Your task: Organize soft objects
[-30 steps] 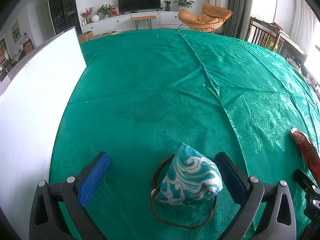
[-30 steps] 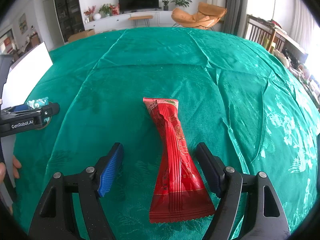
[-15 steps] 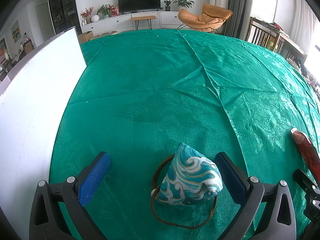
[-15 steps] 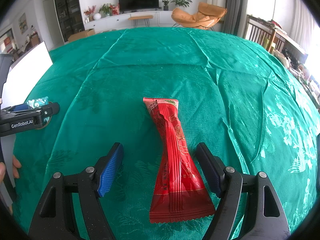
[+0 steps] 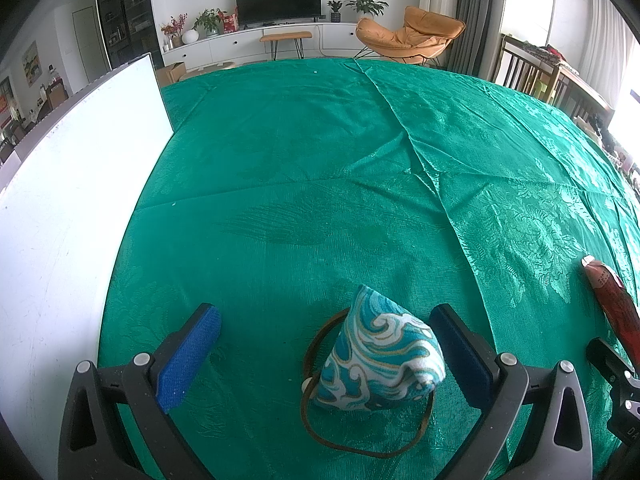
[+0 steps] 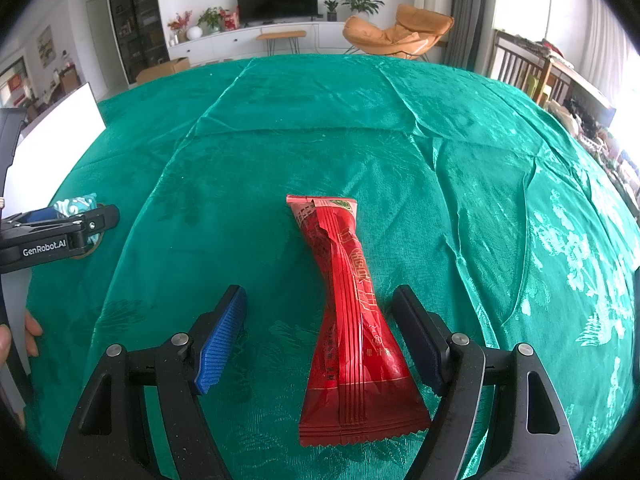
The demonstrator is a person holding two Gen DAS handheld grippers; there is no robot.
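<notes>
Stock, reckoned from the white board [image 5: 76,208]: pouch [image 5: 380,364] near it, between our left gripper's [image 5: 324,348] spread jaws, ungripped; red packet [image 6: 352,320] farther off, between our right gripper's [image 6: 320,336] spread jaws, ungripped. Nothing sorted yet, we judge.

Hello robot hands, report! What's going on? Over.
Left gripper open around blue patterned pouch. Right gripper open around red snack packet. Neither gripped. Nothing in the way on green tablecloth.

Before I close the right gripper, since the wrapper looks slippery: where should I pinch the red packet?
At its twisted narrow waist, from above. The red packet lies flat between the open right gripper, nearer the right-hand pad; centre first.
</notes>
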